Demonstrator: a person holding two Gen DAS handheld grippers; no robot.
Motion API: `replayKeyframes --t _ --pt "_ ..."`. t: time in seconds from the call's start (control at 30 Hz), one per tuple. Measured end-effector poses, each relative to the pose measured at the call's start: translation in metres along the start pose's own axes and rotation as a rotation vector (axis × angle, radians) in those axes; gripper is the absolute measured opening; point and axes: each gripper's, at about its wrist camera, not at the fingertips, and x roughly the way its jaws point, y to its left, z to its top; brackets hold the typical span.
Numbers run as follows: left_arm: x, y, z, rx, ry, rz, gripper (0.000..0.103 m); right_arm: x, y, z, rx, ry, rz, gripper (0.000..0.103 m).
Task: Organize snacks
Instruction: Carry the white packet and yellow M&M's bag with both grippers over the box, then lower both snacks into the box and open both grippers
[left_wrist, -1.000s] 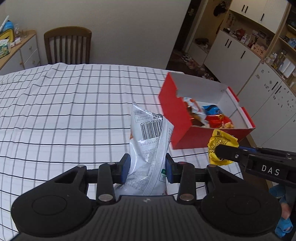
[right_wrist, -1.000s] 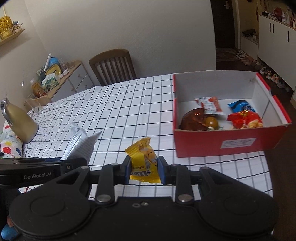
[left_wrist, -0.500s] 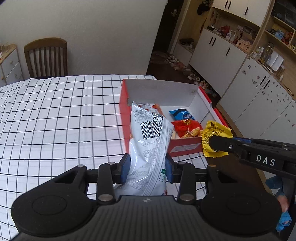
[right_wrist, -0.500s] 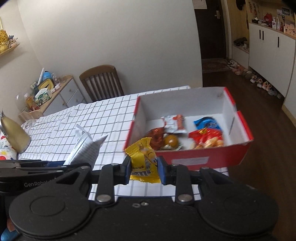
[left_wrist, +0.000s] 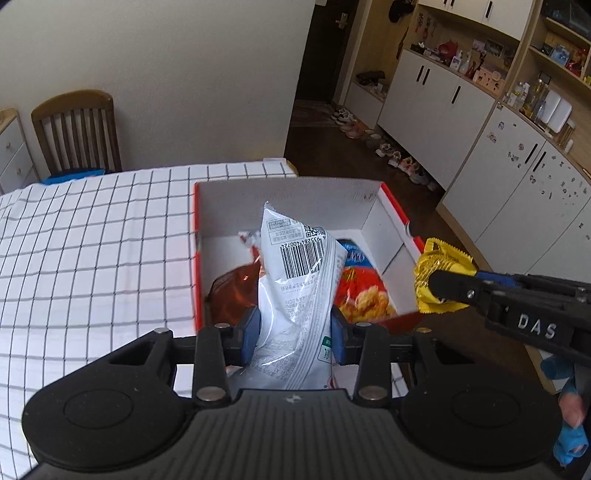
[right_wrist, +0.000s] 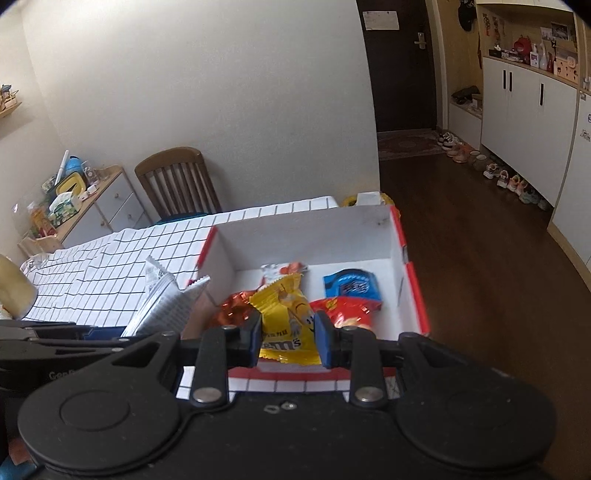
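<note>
Silver packet (left_wrist: 295, 295) clamped in left tool (left_wrist: 295, 332) | yellow packet (right_wrist: 286, 321) clamped in right tool (right_wrist: 288, 338)

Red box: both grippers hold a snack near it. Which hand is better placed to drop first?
Probably the left. The left gripper holds the white packet in line with the red box interior. The right gripper holds the yellow candy bag, which in the left view looks outside the box's right wall.

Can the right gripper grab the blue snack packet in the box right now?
Probably not: the right gripper is shut on the yellow candy packet, so nothing can pick up the blue packet in the red box.
</note>
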Motion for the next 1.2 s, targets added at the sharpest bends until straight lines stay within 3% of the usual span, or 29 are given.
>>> replayKeyframes --t 0.63,0.87,1.2 --pt "0.085 -0.001 0.050 0.009 0.055 0.075 0.038 0.096 -0.030 0.049 0.009 0.088 0.018 0.028" --pt "0.114 0.000 0.047 0.031 0.095 0.119 0.038 0.137 -0.026 0.054 -0.009 0.135 -0.022 0.028" --pt "0.136 -0.001 0.038 0.056 0.132 0.121 0.038 0.173 -0.027 0.046 -0.030 0.205 -0.053 0.028"
